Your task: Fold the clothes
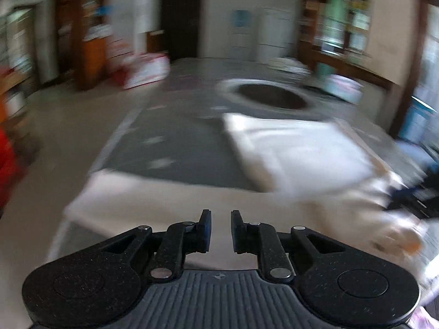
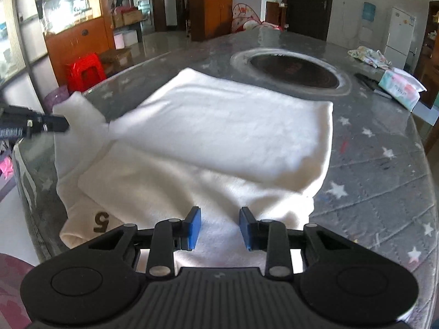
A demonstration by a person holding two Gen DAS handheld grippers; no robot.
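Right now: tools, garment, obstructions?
Left tool open, empty. Right tool open over white garment, partly folded on table. Nothing blocking.

Home: fridge (image 2: 399, 31), wooden cabinets (image 2: 74, 38)

Motion blur is smearing nearly all of the left wrist view: the shelves (image 1: 93, 27) along the left wall and the cabinet (image 1: 340, 24) at right are dissolving into streaks, their contents unreadable. The white garment (image 1: 288, 148) is losing its edges there, and the right gripper (image 1: 411, 194) is showing only as a dark smudge running off the right edge. In the right wrist view, the left gripper (image 2: 30, 124) is being cut off by the left edge, its fingertips buried in the cloth's raised corner.
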